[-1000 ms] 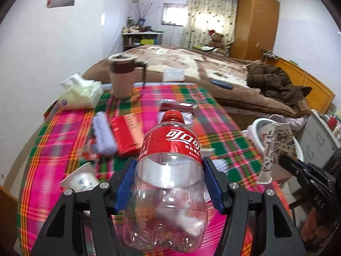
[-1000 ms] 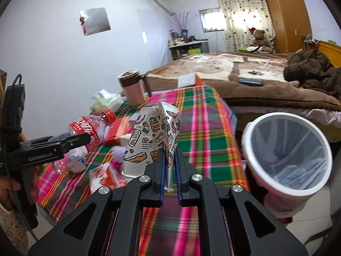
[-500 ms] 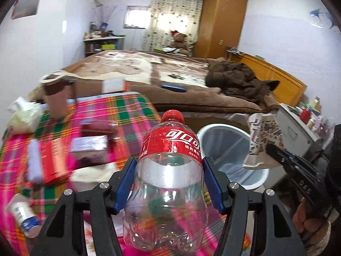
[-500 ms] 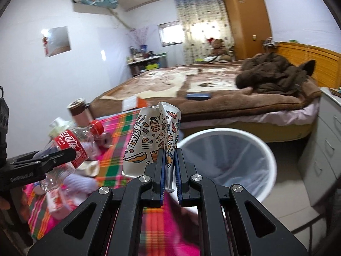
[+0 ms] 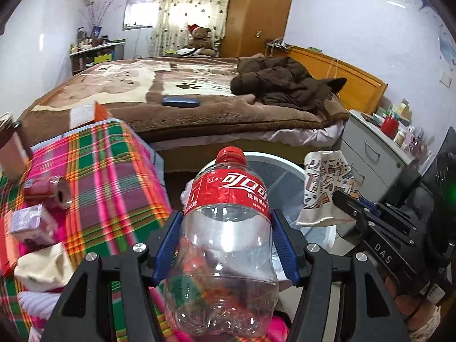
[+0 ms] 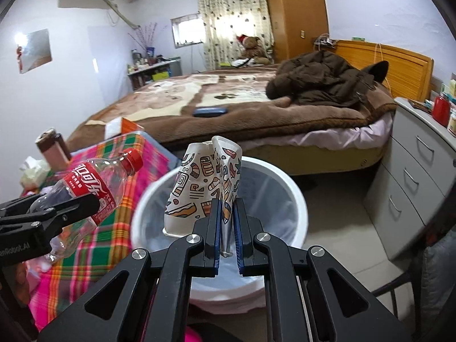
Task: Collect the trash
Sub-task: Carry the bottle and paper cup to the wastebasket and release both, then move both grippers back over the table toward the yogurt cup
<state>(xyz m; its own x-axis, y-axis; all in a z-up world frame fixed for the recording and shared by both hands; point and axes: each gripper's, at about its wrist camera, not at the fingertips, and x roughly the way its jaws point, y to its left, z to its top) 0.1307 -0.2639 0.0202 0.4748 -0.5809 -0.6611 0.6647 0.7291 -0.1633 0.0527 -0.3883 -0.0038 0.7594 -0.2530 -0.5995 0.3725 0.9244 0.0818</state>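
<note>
So right gripper is pinching the crushed paper cup right over the white trash bin, while left gripper clamps the upright Coke bottle nearer the bin's table-side rim.

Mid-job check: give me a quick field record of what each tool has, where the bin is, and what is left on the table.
left tool: shut on the empty plastic bottle, red cap pointing away
right tool: shut on the flattened paper cup
trash bin: white, lined, on the floor beside the table, open
paper cup position: over the bin opening in the right wrist view
bottle position: near the bin's rim, at the table edge
left on plaid table: brown tumbler, purple packet, red roll, crumpled tissue
</note>
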